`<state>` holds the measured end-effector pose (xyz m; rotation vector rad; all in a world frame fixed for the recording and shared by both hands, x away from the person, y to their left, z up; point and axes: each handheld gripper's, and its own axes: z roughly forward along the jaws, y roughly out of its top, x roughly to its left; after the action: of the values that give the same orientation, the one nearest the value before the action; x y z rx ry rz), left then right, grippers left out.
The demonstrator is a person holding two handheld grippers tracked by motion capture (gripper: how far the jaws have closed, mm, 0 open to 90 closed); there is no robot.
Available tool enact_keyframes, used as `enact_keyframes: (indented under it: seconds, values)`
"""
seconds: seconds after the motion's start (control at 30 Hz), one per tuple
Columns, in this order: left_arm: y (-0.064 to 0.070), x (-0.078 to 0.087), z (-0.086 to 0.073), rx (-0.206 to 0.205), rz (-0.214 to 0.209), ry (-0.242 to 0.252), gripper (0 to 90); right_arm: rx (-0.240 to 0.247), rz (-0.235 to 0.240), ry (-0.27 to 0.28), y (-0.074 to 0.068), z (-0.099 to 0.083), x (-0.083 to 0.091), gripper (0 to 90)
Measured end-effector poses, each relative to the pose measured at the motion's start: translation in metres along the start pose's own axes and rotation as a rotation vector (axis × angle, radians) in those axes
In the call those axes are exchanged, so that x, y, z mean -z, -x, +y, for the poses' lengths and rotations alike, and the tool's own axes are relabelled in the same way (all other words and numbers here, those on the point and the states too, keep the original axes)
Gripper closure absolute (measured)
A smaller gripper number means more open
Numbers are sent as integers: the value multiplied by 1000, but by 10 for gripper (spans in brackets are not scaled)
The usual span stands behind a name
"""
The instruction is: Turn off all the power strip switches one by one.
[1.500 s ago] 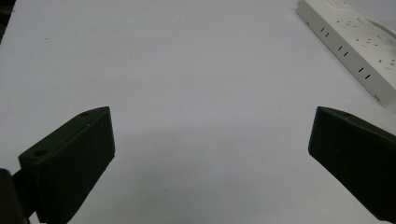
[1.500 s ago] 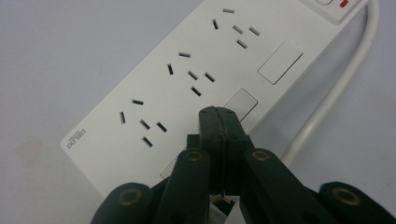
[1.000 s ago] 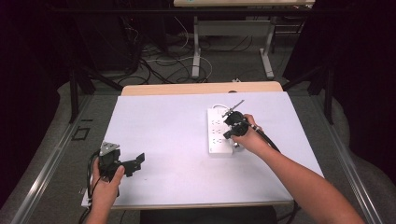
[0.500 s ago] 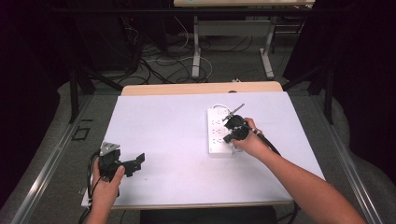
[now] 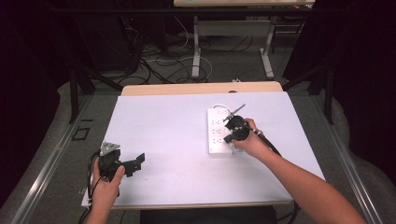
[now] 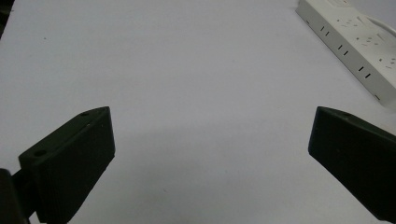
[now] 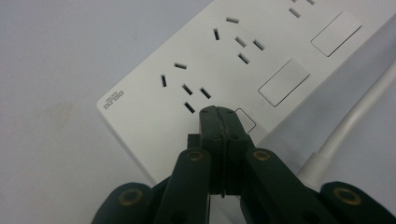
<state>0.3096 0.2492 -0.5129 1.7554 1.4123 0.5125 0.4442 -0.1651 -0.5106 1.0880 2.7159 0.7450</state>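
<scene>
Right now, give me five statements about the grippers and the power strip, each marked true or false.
1. The right gripper has its jaws closed together. True.
2. The right gripper's tips are over a switch on the power strip. True.
3. The left gripper is clamped on the strip. False: its jaws stand wide apart over the bare table.
4. A plug sits in the strip's nearest socket. False: the sockets in view are empty.
5. The strip's cord is white. True.

We see power strip (image 7: 196, 70): smooth white plastic, slight sheen | table cover (image 5: 163, 135): matt white, paper-like | right gripper (image 7: 219, 114): matt black plastic, brass-coloured rivets
</scene>
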Motion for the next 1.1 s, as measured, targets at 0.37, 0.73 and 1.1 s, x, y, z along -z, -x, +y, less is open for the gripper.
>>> enact_keyframes:
  seconds: [0.37, 0.73, 1.1]
  values:
    - [1, 0, 0, -1, 0, 2, 5, -21, 21, 32, -1, -5, -3, 900]
    - [2, 1, 2, 2, 5, 1, 5, -34, 13, 54, -1, -6, -3, 900]
    - [0, -1, -1, 10, 6, 1, 5, -54, 15, 66, -1, -7, 10, 900]
